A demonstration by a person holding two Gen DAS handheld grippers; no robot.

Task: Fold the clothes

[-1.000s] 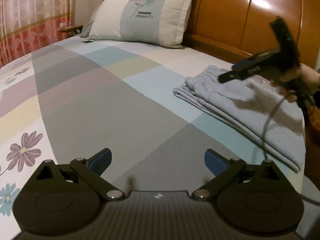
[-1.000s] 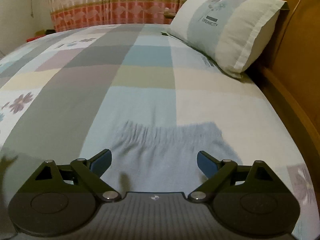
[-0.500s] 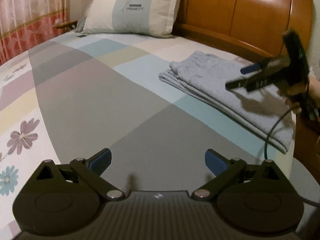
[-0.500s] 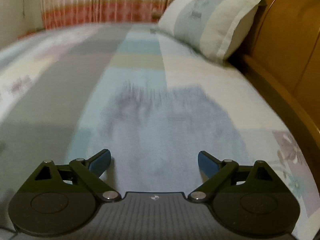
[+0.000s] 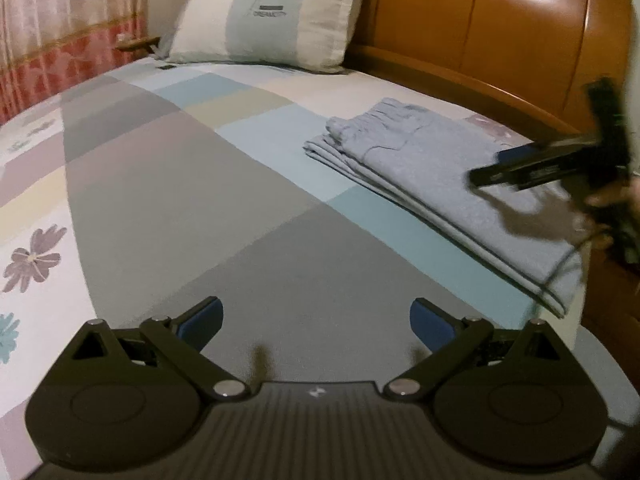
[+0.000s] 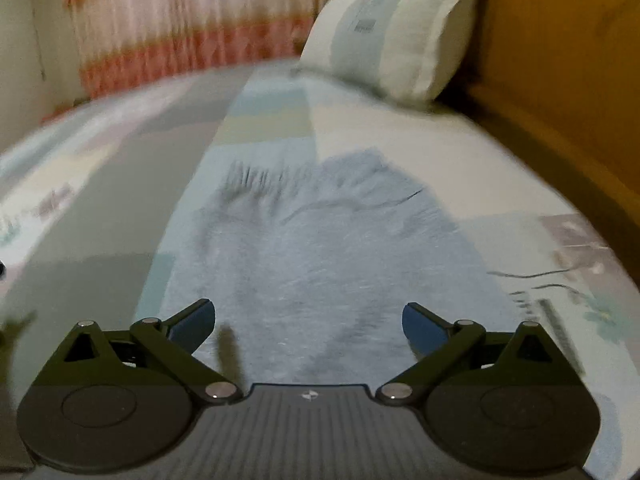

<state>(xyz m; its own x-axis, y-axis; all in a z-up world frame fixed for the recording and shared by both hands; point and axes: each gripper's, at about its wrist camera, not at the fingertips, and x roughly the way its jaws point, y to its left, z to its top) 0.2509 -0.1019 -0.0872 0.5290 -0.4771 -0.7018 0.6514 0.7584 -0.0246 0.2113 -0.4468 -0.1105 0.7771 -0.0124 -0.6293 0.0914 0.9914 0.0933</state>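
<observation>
A folded pale blue-grey garment lies flat on the patchwork bedsheet near the headboard side. In the right wrist view the same garment fills the middle, its gathered waistband at the far end. My right gripper hovers just above its near part, jaws still opening, nothing between the blue pads. From the left wrist view the right gripper shows over the garment's right half, held by a hand. My left gripper stands open over bare grey sheet, well left of the garment.
A pillow leans against the wooden headboard at the far end. A red-patterned curtain hangs on the left. A dark cable lies on the sheet to the right of the garment. The bed's edge falls away at the right.
The right gripper has drawn back along the garment, so more of it shows, and rolled a little. Its jaws stand slightly wider. The left gripper has shifted, with the garment now nearer the picture's middle.
</observation>
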